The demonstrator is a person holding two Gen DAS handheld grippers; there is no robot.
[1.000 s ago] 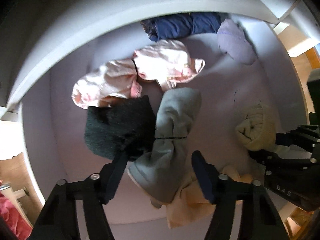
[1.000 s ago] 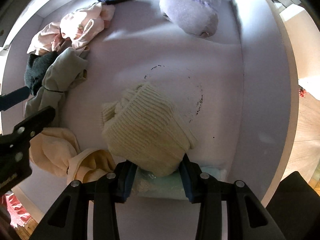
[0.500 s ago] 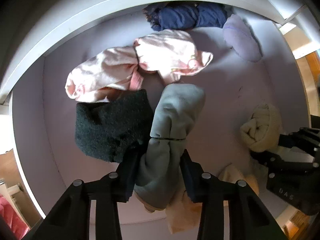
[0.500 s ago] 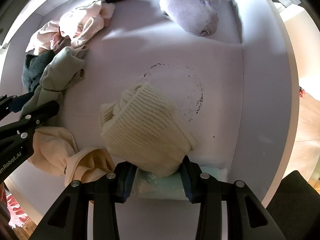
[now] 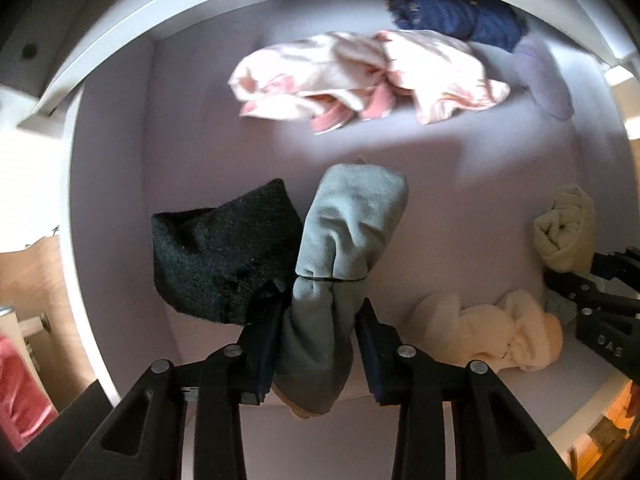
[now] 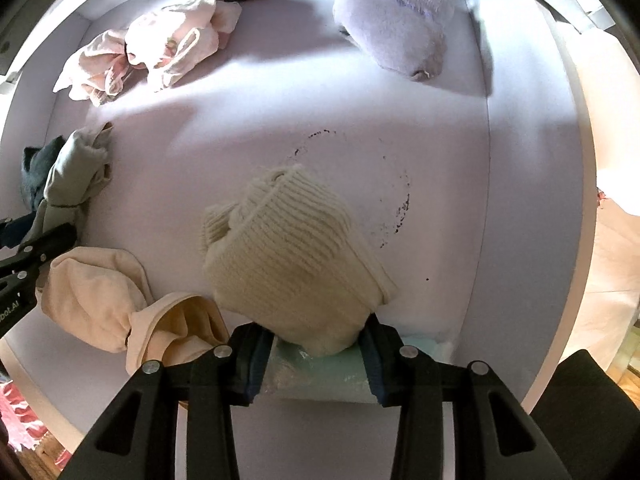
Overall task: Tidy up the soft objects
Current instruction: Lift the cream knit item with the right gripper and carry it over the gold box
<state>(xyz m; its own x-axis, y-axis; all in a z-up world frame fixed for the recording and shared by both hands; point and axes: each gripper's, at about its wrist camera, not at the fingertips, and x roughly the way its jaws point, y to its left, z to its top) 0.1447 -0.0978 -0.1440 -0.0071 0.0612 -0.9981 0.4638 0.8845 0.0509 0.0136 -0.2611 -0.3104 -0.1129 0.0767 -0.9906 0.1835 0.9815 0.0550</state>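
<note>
Left gripper (image 5: 320,344): fingers are closed on the grey-green sock bundle (image 5: 344,240), which is pinched at its lower half and stands up between them. A dark green knit bundle (image 5: 224,256) is seen pressed against the left side of the grey-green one; part of it appears caught at the left finger.

Right gripper (image 6: 316,354): fingers are clamped on the base of the cream ribbed sock roll (image 6: 288,256). A pale mint packet (image 6: 320,376) is seen under the roll, between the fingers; whether it is gripped too cannot be told.

All items are located inside a white drawer (image 6: 532,200) with a lilac-white floor. A faint dark ring mark (image 6: 400,208) is noted on the floor just right of the cream roll.

Other contents recorded:
- peach sock pair (image 6: 120,312), near the front left, just beside the cream roll;
- pink patterned pair (image 5: 360,80), toward the back;
- navy bundle (image 5: 452,16) at the back wall;
- lavender sock roll (image 6: 396,28), back right, beside the navy one.

The pink, navy and lavender items lie well apart from both grippers.
</note>
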